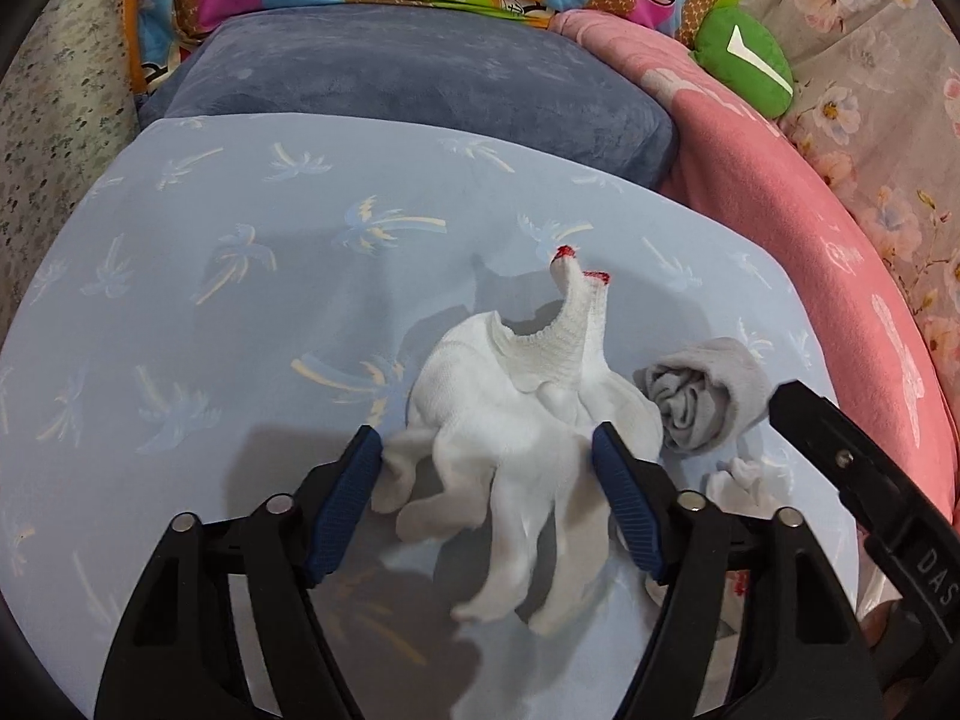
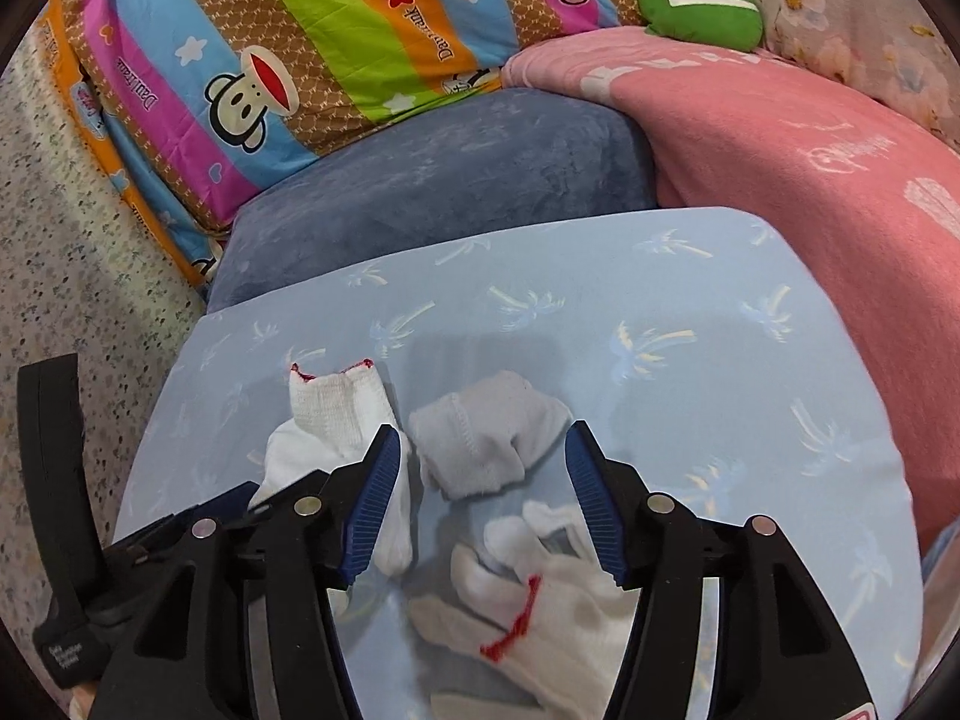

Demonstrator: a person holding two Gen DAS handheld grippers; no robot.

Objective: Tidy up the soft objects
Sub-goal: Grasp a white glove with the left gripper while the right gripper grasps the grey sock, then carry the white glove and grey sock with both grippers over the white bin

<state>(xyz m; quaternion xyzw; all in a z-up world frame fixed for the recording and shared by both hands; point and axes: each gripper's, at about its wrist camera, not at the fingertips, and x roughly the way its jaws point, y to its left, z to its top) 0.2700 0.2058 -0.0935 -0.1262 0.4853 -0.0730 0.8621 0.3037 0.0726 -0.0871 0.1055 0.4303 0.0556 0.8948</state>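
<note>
Clearly your left gripper (image 1: pixel 487 468) gapes over the limp white glove (image 1: pixel 510 420); pinch its ribbed cuff (image 1: pixel 570 330). Right gripper (image 2: pixel 483 498) gapes too.

A: What lies beyond the pale blue palm-print cushion (image 1: pixel 180 276)?

B: A grey-blue velvety pillow (image 1: pixel 420 90) touches its far edge at upper centre. Behind that stands a striped cartoon-monkey pillow (image 2: pixel 270 60).

A: And at the right of the frame?

B: A pink blanket (image 2: pixel 780 150), with a green plush (image 2: pixel 696 0) above it by the floral sheet (image 1: pixel 870 90).
</note>
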